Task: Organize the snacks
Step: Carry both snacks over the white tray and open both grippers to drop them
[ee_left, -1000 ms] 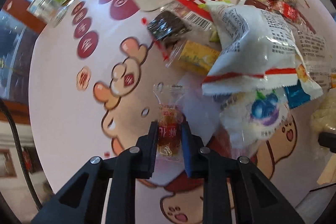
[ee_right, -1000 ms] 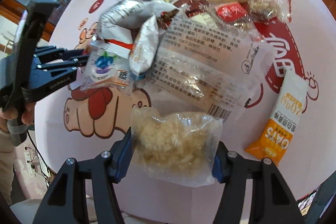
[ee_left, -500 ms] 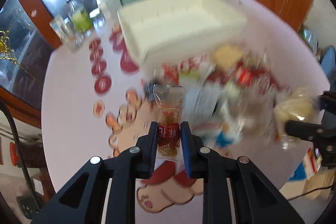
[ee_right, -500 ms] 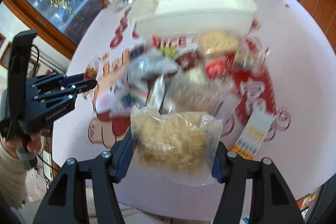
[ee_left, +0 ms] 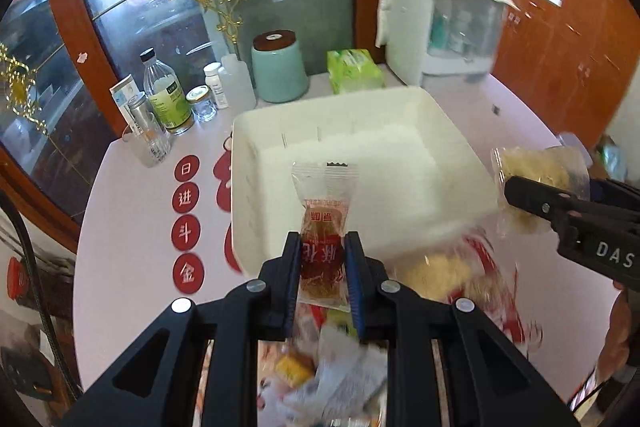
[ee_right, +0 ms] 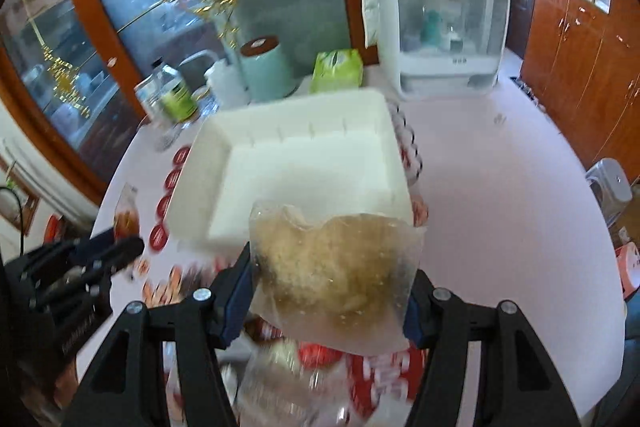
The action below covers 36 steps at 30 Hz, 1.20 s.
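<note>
The left gripper (ee_left: 323,279) clamps a small red sachet (ee_left: 323,227); the right gripper (ee_right: 330,287) clamps a clear crumbly-snack bag (ee_right: 332,271) (both near the white bin (ee_left: 360,155)).

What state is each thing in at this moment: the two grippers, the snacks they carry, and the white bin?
left gripper: shut on the small red snack packet, lifted
right gripper: shut on the clear bag of crumbly snack, lifted
white bin: upright, nothing seen inside
</note>
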Each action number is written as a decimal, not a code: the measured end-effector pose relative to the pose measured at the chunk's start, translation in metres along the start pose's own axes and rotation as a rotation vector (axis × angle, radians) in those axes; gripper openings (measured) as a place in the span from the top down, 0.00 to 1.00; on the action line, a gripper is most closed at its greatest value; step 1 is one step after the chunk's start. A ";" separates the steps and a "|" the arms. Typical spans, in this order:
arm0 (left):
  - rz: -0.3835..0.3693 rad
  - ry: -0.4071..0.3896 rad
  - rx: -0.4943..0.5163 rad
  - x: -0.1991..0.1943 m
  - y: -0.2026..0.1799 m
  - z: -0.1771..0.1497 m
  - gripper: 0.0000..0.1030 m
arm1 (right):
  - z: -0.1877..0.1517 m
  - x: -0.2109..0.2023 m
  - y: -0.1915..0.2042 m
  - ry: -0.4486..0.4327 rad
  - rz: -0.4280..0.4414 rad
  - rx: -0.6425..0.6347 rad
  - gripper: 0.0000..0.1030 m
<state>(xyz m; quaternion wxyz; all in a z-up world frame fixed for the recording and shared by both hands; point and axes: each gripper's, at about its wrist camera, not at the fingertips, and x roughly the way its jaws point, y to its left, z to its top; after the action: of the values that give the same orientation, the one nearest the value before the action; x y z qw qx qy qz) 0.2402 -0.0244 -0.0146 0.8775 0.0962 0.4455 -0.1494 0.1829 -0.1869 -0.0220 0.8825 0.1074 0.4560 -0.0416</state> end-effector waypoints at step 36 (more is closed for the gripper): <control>0.098 -0.028 -0.100 0.090 0.008 0.012 0.05 | 0.044 0.126 0.000 0.093 -0.056 0.021 0.39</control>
<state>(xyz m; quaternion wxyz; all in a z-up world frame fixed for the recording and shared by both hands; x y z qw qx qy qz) 0.3023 -0.0361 -0.0797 0.8936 0.0717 0.4349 -0.0848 0.2909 -0.1936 -0.1003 0.8575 0.1058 0.4991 -0.0662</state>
